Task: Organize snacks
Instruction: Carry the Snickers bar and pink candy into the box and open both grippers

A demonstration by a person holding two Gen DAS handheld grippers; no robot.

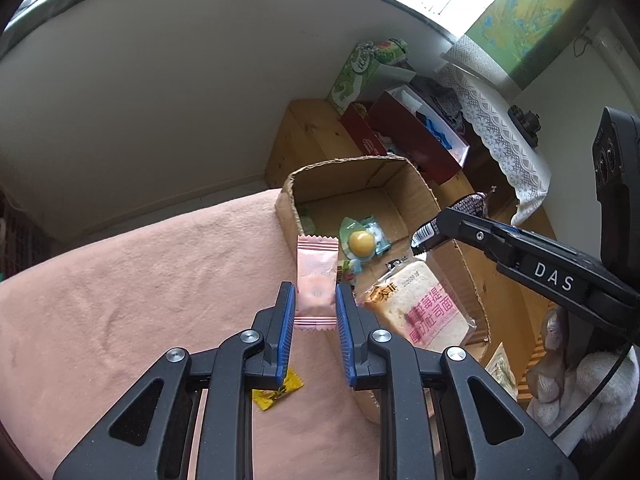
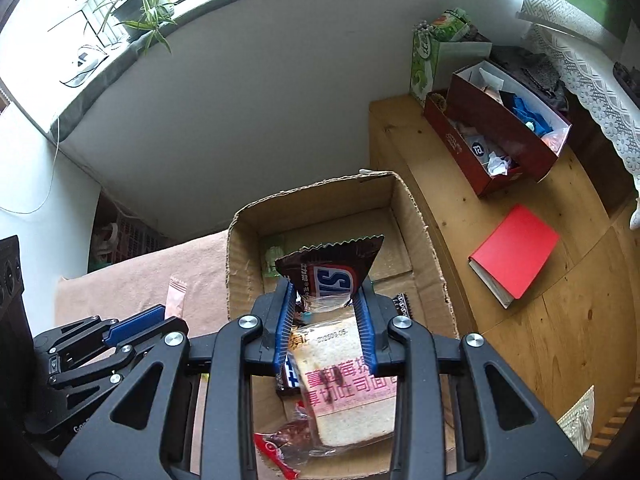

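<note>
Blue jaws of the left gripper (image 1: 315, 304) pinch a pink snack packet (image 1: 316, 280) by its two long sides, so the packet stands up long-ways out of the jaws. It hangs over the pink blanket (image 1: 140, 280), right at the near-left wall of the cardboard box (image 2: 420, 248). The box lies just to the right of it.

The right gripper (image 2: 326, 300) pinches a brown chocolate bar wrapper (image 2: 330, 272) and is already over the inside of the box, above the bread pack (image 2: 352, 392). I think the right one can drop first; the left must slide right a bit.
</note>
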